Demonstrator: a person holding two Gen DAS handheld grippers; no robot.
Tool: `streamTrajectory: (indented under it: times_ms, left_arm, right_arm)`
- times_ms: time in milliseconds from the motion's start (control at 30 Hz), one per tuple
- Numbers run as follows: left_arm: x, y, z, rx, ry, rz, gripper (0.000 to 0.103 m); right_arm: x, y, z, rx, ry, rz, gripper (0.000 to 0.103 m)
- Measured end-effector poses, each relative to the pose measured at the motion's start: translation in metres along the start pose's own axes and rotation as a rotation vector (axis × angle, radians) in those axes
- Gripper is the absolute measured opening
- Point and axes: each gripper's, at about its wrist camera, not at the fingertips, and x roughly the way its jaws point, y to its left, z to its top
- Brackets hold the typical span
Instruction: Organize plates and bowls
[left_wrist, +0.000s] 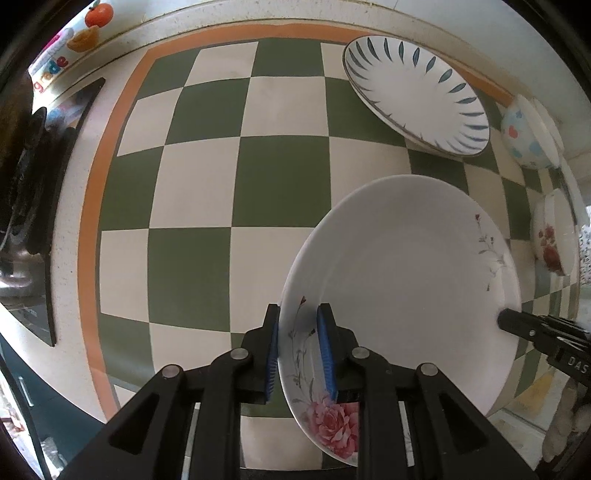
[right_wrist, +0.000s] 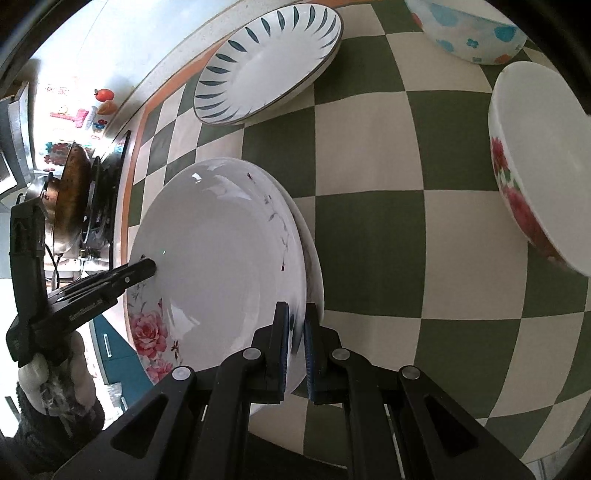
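Both my grippers hold the same rose plate (left_wrist: 402, 280), one at each side of its rim. My left gripper (left_wrist: 297, 343) has its jaws clenched on the near rim, one blue pad under and one over the edge, just above the pink rose print. My right gripper (right_wrist: 295, 343) grips the opposite rim the same way; in the left wrist view its black tip (left_wrist: 517, 321) shows at the plate's far edge.

In the right wrist view the rose plate (right_wrist: 221, 258) shows a second white rim (right_wrist: 314, 258) close behind it; I cannot tell whether that is another plate beneath. I cannot tell if the plate rests on the bench or is lifted off it.

The bench (left_wrist: 207, 206) carries a green-and-cream checked cloth with an orange border. A blue-leaf plate (left_wrist: 417, 96) lies farther back, apart from the rose plate. A bowl with blue and red spots (left_wrist: 524, 136) and a bowl with red roses (left_wrist: 550, 240) stand at the right, near each other.

A dark pan (right_wrist: 72, 192) sits at the left edge of the right wrist view.
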Motion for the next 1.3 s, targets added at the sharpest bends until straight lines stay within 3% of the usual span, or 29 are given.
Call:
streamTrajectory:
  times_ms: [300, 467, 567, 700, 767, 800, 1033, 1233, 1300]
  left_arm:
    - [0.007, -0.009, -0.004, 0.02, 0.005, 0.024, 0.018]
    - [-0.011, -0.008, -0.002, -0.002, -0.024, 0.004, 0.018]
    - [-0.029, -0.004, 0.009, -0.02, -0.058, -0.024, 0.018]
    - [-0.046, -0.005, 0.052, -0.035, -0.087, -0.08, 0.023]
    - [-0.045, -0.004, 0.078, -0.031, -0.087, -0.086, 0.025]
    - [-0.04, -0.006, 0.095, -0.027, -0.083, -0.088, 0.025]
    - [-0.003, -0.009, 0.175, -0.02, -0.013, -0.109, 0.025]
    - [0.038, -0.015, 0.216, 0.014, 0.066, -0.119, 0.026]
    - [0.046, -0.016, 0.223, 0.017, 0.08, -0.14, 0.025]
  right_arm:
    - [-0.002, -0.002, 0.002, 0.026, 0.038, 0.011, 0.012]
    - [-0.011, -0.003, 0.002, 0.043, 0.061, -0.028, 0.012]
    - [-0.035, -0.006, 0.009, 0.061, 0.028, -0.02, 0.012]
    - [-0.063, -0.002, 0.037, 0.079, -0.025, -0.007, 0.018]
    - [-0.071, 0.001, 0.062, 0.086, -0.061, -0.016, 0.032]
    - [-0.073, 0.0, 0.076, 0.093, -0.08, -0.032, 0.034]
    - [-0.054, -0.011, 0.17, 0.177, -0.109, -0.107, 0.034]
    - [-0.027, -0.021, 0.214, 0.205, -0.072, -0.191, 0.034]
    - [-0.018, -0.022, 0.22, 0.207, -0.056, -0.206, 0.026]
